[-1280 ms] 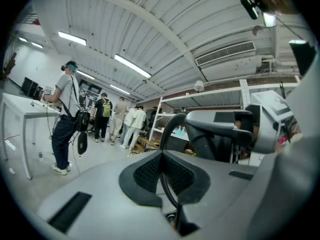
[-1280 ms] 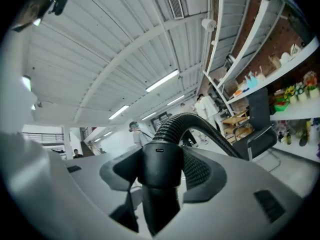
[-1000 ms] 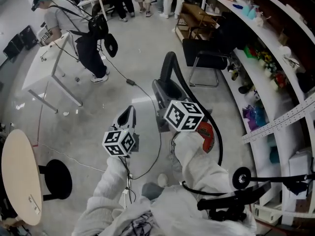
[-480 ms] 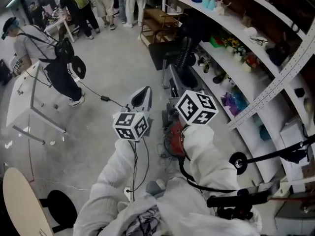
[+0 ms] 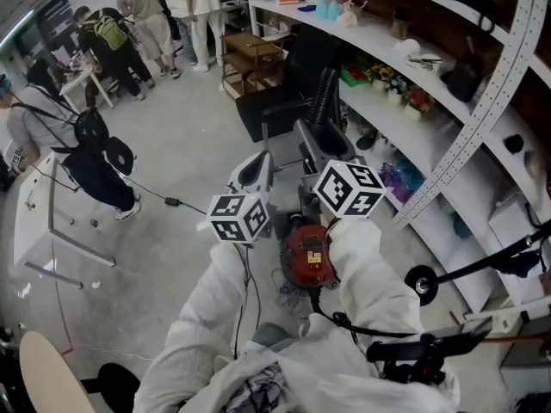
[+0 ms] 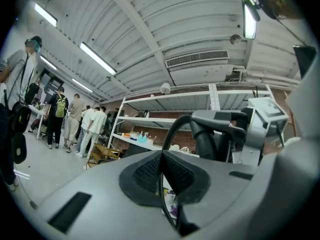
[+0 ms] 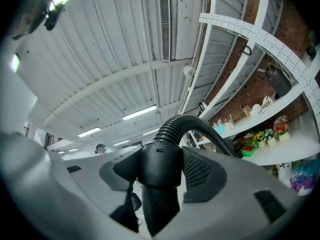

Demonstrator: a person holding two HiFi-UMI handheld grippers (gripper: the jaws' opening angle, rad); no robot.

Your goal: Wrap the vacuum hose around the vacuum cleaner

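Note:
The red vacuum cleaner (image 5: 307, 256) sits on the floor between my forearms. Its black ribbed hose (image 5: 325, 93) rises upright from my right gripper (image 5: 312, 138). In the right gripper view the jaws of this gripper (image 7: 160, 156) are closed around the hose's smooth black cuff (image 7: 159, 176), and the ribbed hose (image 7: 176, 126) arcs away to the right above it. My left gripper (image 5: 255, 169) stands just to its left, at about the same height. In the left gripper view its pads (image 6: 147, 174) meet, and a thin black cord (image 6: 172, 131) runs out between them towards the right gripper.
Long white shelves (image 5: 430, 136) with bottles and small goods run along the right. A black chair (image 5: 275, 101) and a wooden stool (image 5: 245, 54) stand ahead. Several people (image 5: 146, 15) are at the back, one by a white table (image 5: 34, 222). A black stand (image 5: 422, 284) is at my right.
The view has swung towards the shelves. Both grippers have come closer together, with the hose now upright above the right one. The red vacuum cleaner now shows between my forearms.

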